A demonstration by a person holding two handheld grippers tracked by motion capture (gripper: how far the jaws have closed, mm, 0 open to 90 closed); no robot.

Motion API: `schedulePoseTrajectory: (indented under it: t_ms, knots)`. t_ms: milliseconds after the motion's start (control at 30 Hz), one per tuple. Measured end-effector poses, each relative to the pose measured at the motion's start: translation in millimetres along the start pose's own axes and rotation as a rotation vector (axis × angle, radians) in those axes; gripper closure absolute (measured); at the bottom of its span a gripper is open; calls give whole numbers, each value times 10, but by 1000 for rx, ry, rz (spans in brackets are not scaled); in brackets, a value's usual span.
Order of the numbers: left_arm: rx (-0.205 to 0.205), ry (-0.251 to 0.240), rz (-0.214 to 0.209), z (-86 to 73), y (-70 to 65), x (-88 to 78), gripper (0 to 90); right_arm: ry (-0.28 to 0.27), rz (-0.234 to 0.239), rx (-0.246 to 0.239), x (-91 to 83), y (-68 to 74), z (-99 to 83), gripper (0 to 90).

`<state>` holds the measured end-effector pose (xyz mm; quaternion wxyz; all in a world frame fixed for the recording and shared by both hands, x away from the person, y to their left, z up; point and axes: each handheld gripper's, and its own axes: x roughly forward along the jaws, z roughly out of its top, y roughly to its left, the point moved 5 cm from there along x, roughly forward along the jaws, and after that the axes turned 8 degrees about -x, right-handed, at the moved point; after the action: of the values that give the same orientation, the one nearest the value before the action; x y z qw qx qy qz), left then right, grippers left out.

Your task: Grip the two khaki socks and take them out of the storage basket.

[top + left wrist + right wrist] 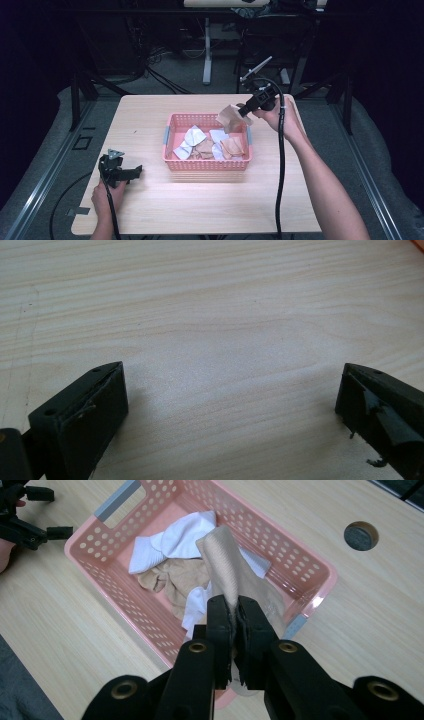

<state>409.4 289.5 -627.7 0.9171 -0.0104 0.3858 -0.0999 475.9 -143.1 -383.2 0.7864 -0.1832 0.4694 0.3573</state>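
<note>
Because the right tongs (233, 611) pinch only a narrow edge of the beige sock (226, 562), I think the cloth can slip out if the hand moves fast. The sock hangs from the closed tips above the far right corner of the pink basket (172, 131), and its lower part is close to the other socks inside. If it drags over the white sock (172, 542) or the tan one (172, 580), it may pull one of them along, or catch on the perforated wall. A fall now would probably end in the basket again, or on its rim, so little harm, only a new attempt.

The left tongs (131, 173) rest low on the tabletop (210, 205), left of the basket, with the tips standing wide apart and nothing between them; in the left gripper view I see bare wood between both black tips. They are well apart from the sock, so they cannot support it yet.

Around the basket the wood is free on the near side and on the left. Near the right end of the basket there is a round hole (361, 535) in the tabletop. The black cable (281, 165) trails from the right tongs along the forearm and could brush the rim when the hand swings.
</note>
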Motion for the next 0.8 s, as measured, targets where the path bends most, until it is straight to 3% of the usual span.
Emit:
schedulePoseTrajectory:
  t_ms: [467, 800]
  knots:
    - [0, 0, 0, 0, 0, 0, 3, -38, -55, 27, -349, -176, -102, 853]
    - [0, 0, 0, 0, 0, 0, 3, -56, -111, 97, -587, -488, -384, 853]
